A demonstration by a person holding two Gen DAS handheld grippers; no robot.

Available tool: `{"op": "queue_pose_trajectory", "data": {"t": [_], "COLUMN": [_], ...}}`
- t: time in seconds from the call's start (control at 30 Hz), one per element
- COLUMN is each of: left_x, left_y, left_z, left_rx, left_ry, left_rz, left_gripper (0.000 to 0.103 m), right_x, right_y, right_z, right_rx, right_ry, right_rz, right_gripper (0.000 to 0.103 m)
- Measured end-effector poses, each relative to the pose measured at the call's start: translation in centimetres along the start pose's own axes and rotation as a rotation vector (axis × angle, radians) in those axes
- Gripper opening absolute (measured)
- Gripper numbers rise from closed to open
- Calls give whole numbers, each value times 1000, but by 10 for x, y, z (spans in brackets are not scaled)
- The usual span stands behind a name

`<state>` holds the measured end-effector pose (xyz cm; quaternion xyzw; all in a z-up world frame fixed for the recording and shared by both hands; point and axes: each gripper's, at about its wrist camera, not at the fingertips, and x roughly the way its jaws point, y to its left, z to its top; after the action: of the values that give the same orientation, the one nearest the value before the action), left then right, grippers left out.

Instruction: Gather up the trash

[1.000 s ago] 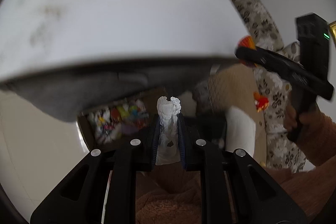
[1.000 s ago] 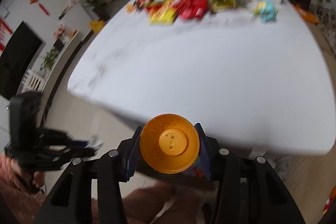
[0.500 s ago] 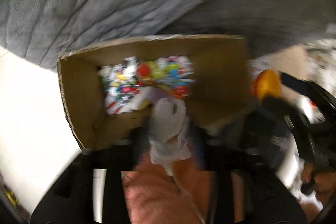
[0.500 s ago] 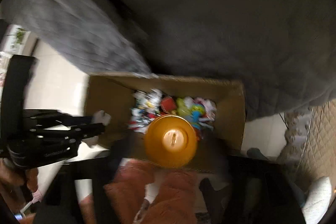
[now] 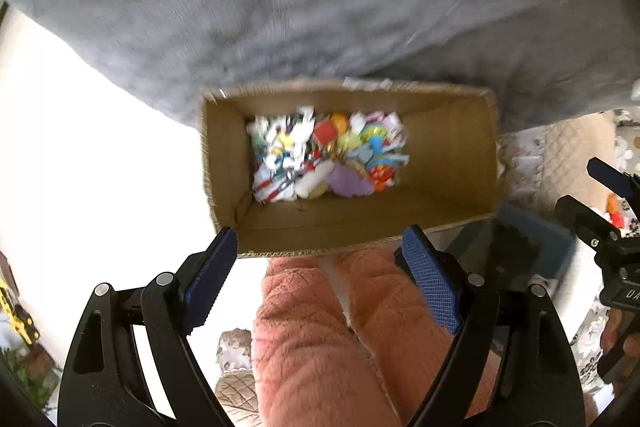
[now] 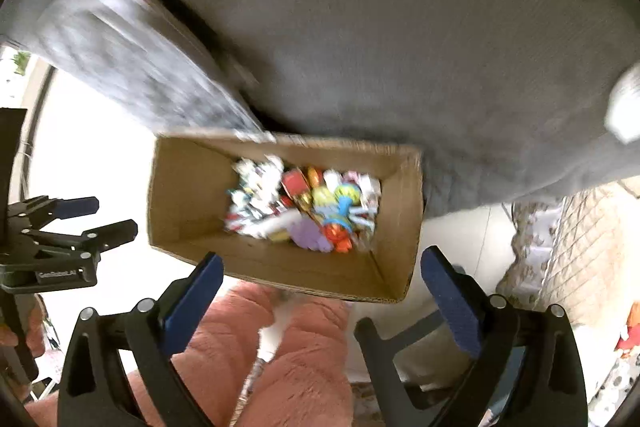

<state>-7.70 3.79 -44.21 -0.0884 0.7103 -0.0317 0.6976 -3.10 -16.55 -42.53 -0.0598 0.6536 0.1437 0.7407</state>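
An open cardboard box (image 5: 448,147) (image 6: 184,187) stands on the floor below both grippers, which point down at it. A heap of colourful wrappers and scraps (image 5: 328,159) (image 6: 304,207) lies on its bottom. My left gripper (image 5: 318,231) hangs over the box's near wall, its jaws opening, with nothing between the blue pads (image 5: 430,279). My right gripper (image 6: 322,255) is open just as wide and empty. Each gripper also shows in the other's view: the right gripper (image 5: 592,193) at the right edge, the left gripper (image 6: 110,217) at the left edge.
The person's legs in pink fleece (image 5: 320,327) (image 6: 288,355) lie just on the near side of the box. A grey cloth (image 5: 320,7) fills the area beyond it. Pale floor (image 5: 80,147) lies left of the box, and patterned fabric (image 6: 560,247) to its right.
Both grippers came down from the tabletop to the box and opened. The white crumpled tissue has left the left jaws, and the orange lid has left the right jaws.
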Motion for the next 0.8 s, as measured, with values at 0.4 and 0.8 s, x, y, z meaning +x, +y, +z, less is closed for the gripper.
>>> {"op": "queue_pose_trajectory", "data": {"t": [0.4, 0.8], "left_x": [-261, -444], "left_y": [-17, -61], "left_z": [28, 28], "left_rx": [-14, 33], "left_ry": [-482, -892], "left_rz": [67, 125], "left_gripper": [82, 82], "right_x": [-260, -426], "right_y": [33, 52], "right_z": [60, 78], "right_rx": [-54, -48], "right_ry": [-521, -923], "right_rz": [51, -78], "right_gripper": [97, 97]}}
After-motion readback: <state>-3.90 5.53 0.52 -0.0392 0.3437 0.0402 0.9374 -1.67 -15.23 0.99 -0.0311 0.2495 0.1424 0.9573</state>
